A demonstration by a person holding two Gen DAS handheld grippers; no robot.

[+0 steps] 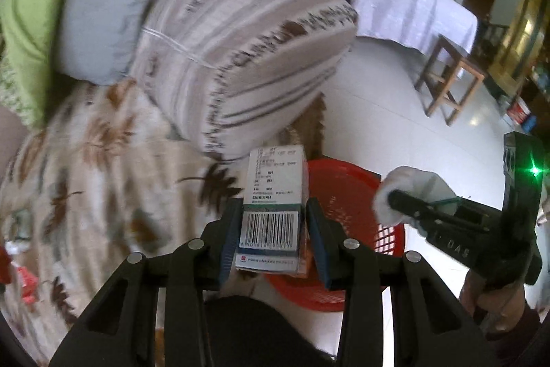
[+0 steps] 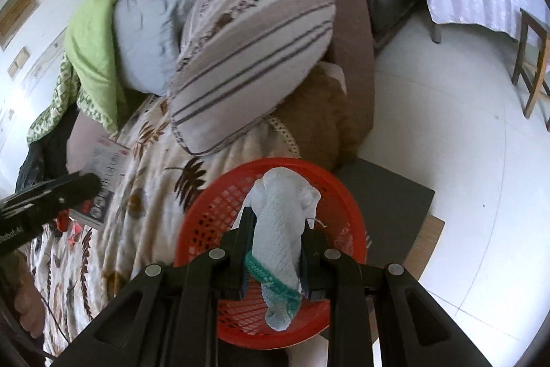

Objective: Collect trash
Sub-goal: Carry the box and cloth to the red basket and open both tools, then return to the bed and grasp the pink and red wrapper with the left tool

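My left gripper (image 1: 273, 222) is shut on a small white medicine box (image 1: 275, 191) with a barcode, held above the bed's edge next to a red mesh basket (image 1: 347, 195). My right gripper (image 2: 276, 236) is shut on a pale blue knitted sock (image 2: 282, 222) with a green band and holds it directly over the red basket (image 2: 206, 215). The right gripper with the sock (image 1: 402, 191) also shows at the right of the left wrist view. The left gripper's side (image 2: 48, 198) shows at the left edge of the right wrist view.
A striped pillow (image 2: 251, 57), a green quilt (image 2: 92, 33) and a leaf-patterned sheet (image 1: 103, 167) cover the bed. A printed leaflet (image 2: 103, 174) and red scraps (image 2: 68, 222) lie on the sheet. A wooden stool (image 1: 450, 74) and a cloth-covered table (image 1: 409, 6) stand on the white tiled floor.
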